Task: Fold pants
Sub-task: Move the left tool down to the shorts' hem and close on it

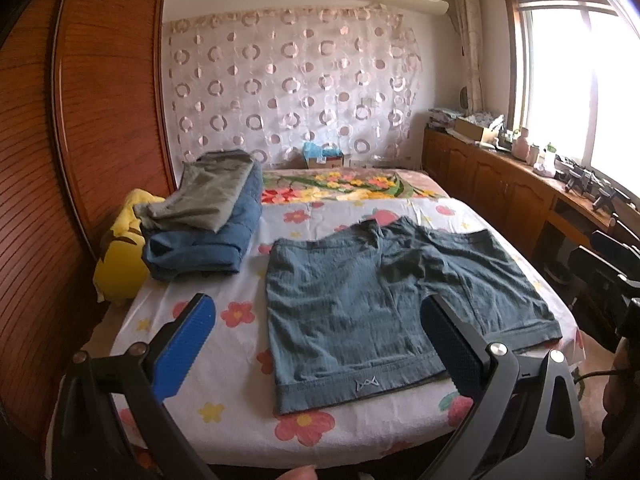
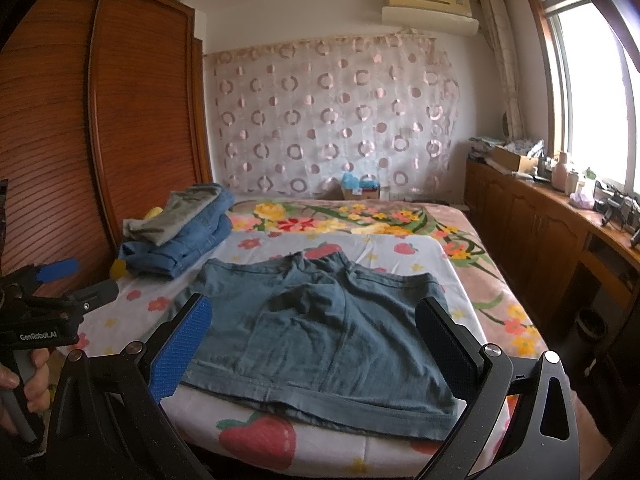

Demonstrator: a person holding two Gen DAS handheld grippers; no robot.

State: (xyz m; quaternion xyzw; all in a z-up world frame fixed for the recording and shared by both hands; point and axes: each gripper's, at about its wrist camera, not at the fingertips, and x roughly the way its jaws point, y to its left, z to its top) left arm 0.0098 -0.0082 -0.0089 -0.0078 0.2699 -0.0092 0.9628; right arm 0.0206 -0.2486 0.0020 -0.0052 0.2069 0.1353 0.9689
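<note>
I hold my left gripper (image 1: 316, 344) and my right gripper (image 2: 314, 348) above the near edge of the bed, both with jaws spread wide and nothing between them. The pair of short grey-blue knit pants (image 1: 360, 300) lies flat on the white floral-print sheet (image 1: 236, 288), waistband toward me, legs pointing away; no fold is made yet.

Risks from this position, as I judge them:
- The knit fabric looks thin and limp. A pinch that takes only the top layer would, I expect, drag the layers apart and leave a skewed fold.
- A pinch that goes too deep could catch the sheet with the pants and pull it up.
- The waistband lies close to the bed edge, so a pull toward me could slide the garment off.
- The crotch area is already rumpled; folding over it would trap the wrinkle.

Surface: a soft mattress, sheet slightly creased. A stack of folded clothes, grey on blue denim (image 1: 204, 220), sits at the far left, well apart from the pants, beside a yellow plush item (image 1: 120, 256).

Room: a louvred wooden wardrobe (image 1: 80, 120) on the left, a circle-patterned curtain (image 1: 296, 84) behind, a bright window (image 1: 576, 92) over low wooden cabinets (image 1: 492, 184) on the right.
</note>
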